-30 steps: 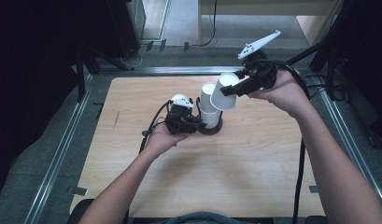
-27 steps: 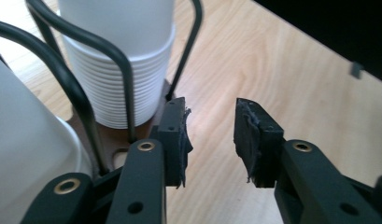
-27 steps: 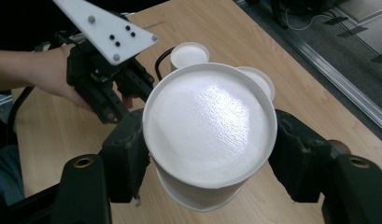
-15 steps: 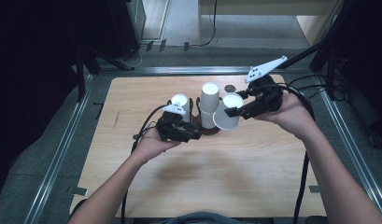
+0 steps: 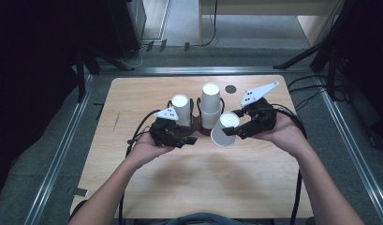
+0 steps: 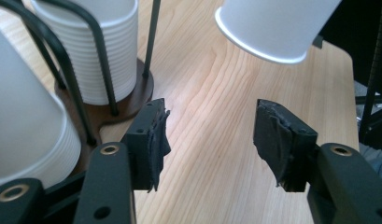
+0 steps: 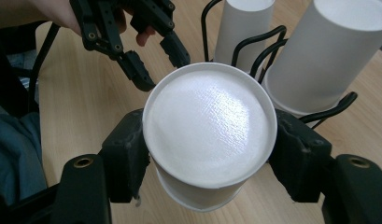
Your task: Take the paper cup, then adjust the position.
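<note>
- The wooden worktop [image 5: 198,183] carries a dark wire rack [image 5: 195,129] holding two stacks of white cups [image 5: 210,105].
- The right gripper [image 5: 232,132] has its jaws clamped on a single paper cup [image 7: 209,135], tilted just beside the rack.
- The left gripper [image 6: 209,140] has jaws that have just been opening; nothing lies between them.

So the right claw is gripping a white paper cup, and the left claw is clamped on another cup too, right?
Not quite. The right claw does grip a white paper cup, but the left claw has just been opening and holds nothing: the left gripper view shows bare table between its pads.
</note>
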`<state>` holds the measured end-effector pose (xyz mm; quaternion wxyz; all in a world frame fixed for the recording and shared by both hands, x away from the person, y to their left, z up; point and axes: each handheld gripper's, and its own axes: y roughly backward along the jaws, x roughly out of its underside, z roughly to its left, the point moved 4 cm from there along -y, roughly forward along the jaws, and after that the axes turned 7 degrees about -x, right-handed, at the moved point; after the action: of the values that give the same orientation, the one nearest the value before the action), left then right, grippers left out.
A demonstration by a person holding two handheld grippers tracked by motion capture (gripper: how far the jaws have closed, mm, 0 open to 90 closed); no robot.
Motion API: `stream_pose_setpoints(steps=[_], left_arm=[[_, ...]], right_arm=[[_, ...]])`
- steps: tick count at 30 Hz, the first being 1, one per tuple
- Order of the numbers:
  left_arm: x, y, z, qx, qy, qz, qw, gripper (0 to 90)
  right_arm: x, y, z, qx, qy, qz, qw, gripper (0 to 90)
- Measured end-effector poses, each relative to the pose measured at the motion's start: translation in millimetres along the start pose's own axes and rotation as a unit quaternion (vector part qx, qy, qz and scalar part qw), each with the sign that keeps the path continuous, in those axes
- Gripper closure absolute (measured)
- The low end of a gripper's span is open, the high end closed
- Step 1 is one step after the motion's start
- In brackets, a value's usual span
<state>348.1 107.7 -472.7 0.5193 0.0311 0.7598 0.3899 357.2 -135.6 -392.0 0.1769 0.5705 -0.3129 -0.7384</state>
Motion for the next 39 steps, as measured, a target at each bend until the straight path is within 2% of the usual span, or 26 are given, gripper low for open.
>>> stream_pose_setpoints(steps=[1,2,5,9,12,13,17,25,26,28,31,32,34,36,39], left_arm=[[0.0,0.0,0.0,0.000,0.000,0.000,1.0000,44.6],[2.0,0.8,1.4,0.009,0.005,0.009,0.9999,44.7],[5.9,0.9,1.8,0.020,0.008,0.010,0.9997,43.1],[10.2,-0.8,1.0,0.034,0.011,0.014,0.9993,33.1],[12.1,-1.4,1.1,0.043,0.017,0.009,0.9989,31.2],[12.3,-0.9,1.2,0.045,0.020,0.005,0.9988,28.1],[14.5,-0.6,2.6,0.062,0.024,-0.002,0.9978,19.2],[17.5,-4.7,0.8,0.069,0.018,0.007,0.9975,14.7],[18.3,-7.3,-1.5,0.067,0.007,0.012,0.9977,14.7],[19.1,-10.3,-3.3,0.064,0.003,0.020,0.9978,14.6],[20.0,-13.4,-4.3,0.065,0.007,0.024,0.9976,14.7],[20.8,-15.9,-4.4,0.067,0.016,0.034,0.9971,14.8],[22.1,-18.5,-6.5,0.070,0.010,0.041,0.9967,14.8],[23.2,-21.8,-9.8,0.066,-0.006,0.041,0.9969,14.8],[23.2,-23.5,-9.9,0.067,-0.012,0.036,0.9970,14.8]], right_arm=[[0.0,0.0,0.0,0.000,0.000,0.000,1.0000,34.0],[4.7,-4.4,0.7,-0.004,0.000,0.001,1.0000,34.1],[9.6,-10.8,1.4,-0.012,-0.003,-0.002,0.9999,34.1],[16.5,-23.2,2.0,-0.022,-0.006,-0.005,0.9997,34.0],[20.0,-30.2,2.7,-0.032,-0.007,-0.011,0.9994,34.0],[24.9,-36.5,3.1,-0.046,-0.006,-0.021,0.9987,34.0],[33.8,-45.0,1.9,-0.052,-0.015,-0.017,0.9984,34.0],[42.4,-55.0,-0.2,-0.055,-0.022,-0.015,0.9981,34.0],[43.7,-57.8,-1.6,-0.058,-0.025,-0.015,0.9979,34.0],[44.0,-59.8,-2.6,-0.061,-0.026,-0.016,0.9977,34.0],[42.8,-62.2,-3.6,-0.070,-0.028,-0.026,0.9969,34.0],[42.1,-63.4,-3.7,-0.072,-0.025,-0.029,0.9967,34.0],[41.1,-64.7,-3.7,-0.076,-0.024,-0.032,0.9963,34.0],[39.6,-66.4,-3.3,-0.081,-0.021,-0.035,0.9958,34.0],[36.3,-68.0,-1.4,-0.091,-0.019,-0.042,0.9947,34.1]])
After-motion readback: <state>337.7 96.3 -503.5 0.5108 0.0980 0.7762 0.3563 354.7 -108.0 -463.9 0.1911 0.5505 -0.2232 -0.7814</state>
